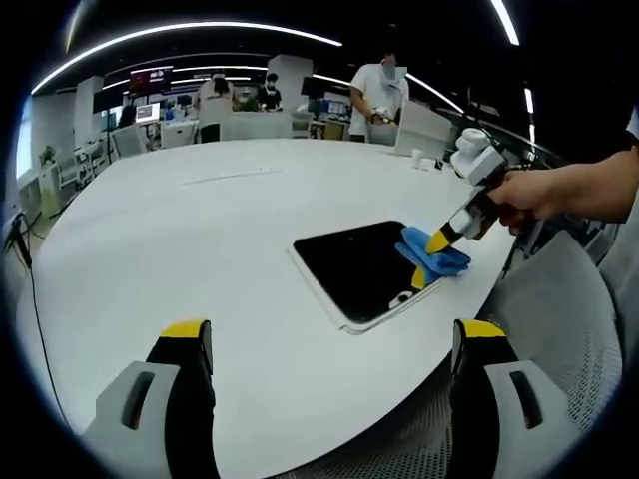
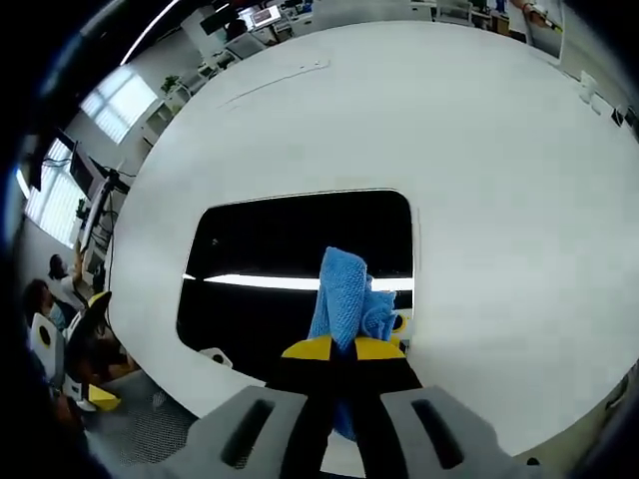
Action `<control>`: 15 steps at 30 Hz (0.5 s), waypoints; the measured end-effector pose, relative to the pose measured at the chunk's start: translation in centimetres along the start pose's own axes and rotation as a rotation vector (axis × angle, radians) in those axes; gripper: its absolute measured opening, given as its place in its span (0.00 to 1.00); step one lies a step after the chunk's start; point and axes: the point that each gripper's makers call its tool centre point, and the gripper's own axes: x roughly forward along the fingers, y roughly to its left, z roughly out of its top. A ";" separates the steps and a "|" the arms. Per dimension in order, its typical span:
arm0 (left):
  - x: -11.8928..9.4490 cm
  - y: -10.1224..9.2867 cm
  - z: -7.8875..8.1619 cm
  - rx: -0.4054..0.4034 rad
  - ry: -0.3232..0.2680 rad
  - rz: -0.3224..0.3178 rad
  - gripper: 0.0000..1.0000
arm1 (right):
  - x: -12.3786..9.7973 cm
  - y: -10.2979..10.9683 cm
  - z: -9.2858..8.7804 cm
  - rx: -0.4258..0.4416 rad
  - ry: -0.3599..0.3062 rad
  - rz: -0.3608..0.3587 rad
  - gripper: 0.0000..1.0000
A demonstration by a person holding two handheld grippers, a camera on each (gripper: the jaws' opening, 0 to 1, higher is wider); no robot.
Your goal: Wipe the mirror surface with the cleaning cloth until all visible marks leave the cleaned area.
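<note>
Right tongs (image 2: pixel 339 349) pinch the blue cloth (image 2: pixel 344 289) tight, pressing it onto the mirror (image 2: pixel 260 239) to wipe. Left tongs (image 1: pixel 329 344) hang wide open and empty above the bench (image 1: pixel 200 220), leaving the mirror unobstructed.

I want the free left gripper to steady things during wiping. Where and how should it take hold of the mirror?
Grip the mirror at its near corner, coming in low from the left gripper's side. It lies flat on the table, so only the thin rim offers purchase, and the right gripper with the cloth occupies the far-right edge.
</note>
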 end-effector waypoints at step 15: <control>0.1 -0.1 -0.1 0.004 0.004 -0.010 0.99 | 0.9 2.6 0.2 -0.024 0.029 0.028 0.00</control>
